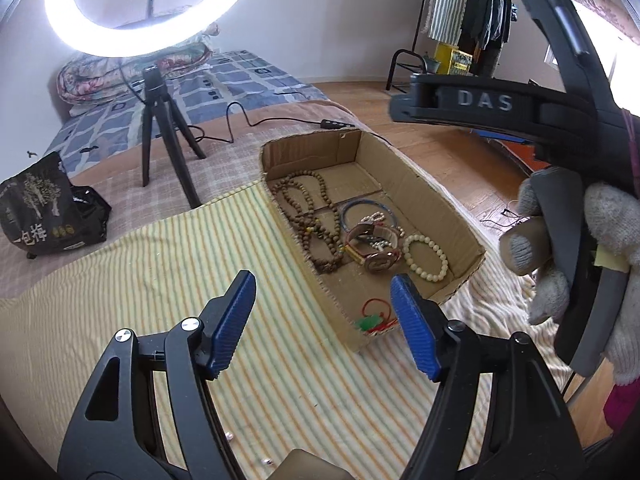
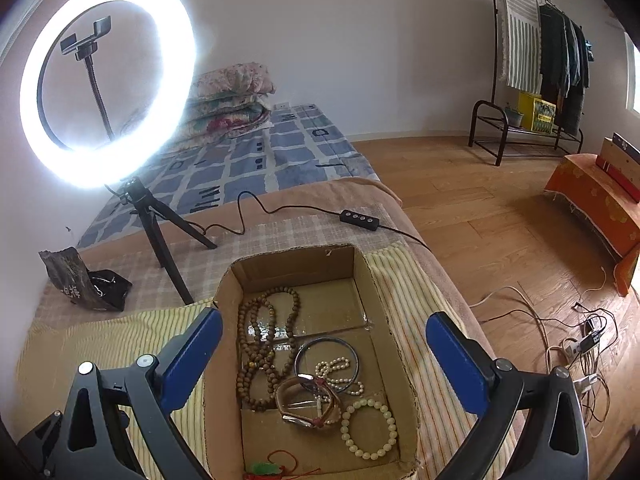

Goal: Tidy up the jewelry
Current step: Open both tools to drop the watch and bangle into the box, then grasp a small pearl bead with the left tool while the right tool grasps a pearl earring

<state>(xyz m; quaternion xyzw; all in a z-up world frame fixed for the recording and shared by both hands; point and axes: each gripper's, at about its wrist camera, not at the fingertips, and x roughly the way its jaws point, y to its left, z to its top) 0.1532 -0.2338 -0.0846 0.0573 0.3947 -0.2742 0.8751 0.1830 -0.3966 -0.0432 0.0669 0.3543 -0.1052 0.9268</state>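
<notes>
Fingers apart on both tools, nothing between them. Left gripper (image 1: 324, 326) hovers over the striped cloth (image 1: 160, 272) just beside the near end of the cardboard box (image 1: 424, 188); right gripper (image 2: 324, 364) sits above the box with its fingers astride the walls, widest spread. Both empty, so likely between picks or done.

Jewelry all lies inside the box: red cord with green pendant (image 1: 374, 320) at the near end, then white bead bracelet (image 1: 426, 258), watch (image 2: 308, 404) tangled with a pearl strand (image 2: 340, 372), dark bangle (image 1: 370, 216), long wooden bead string (image 1: 310, 220) along the left wall. Far end of the box is bare, room to spread pieces out.

Behind: tripod (image 1: 168, 136) carrying the ring light (image 2: 108, 80) aimed at the work area, black snack bag (image 1: 44, 212) to the left, bed with folded quilt (image 2: 228, 96) farthest.
</notes>
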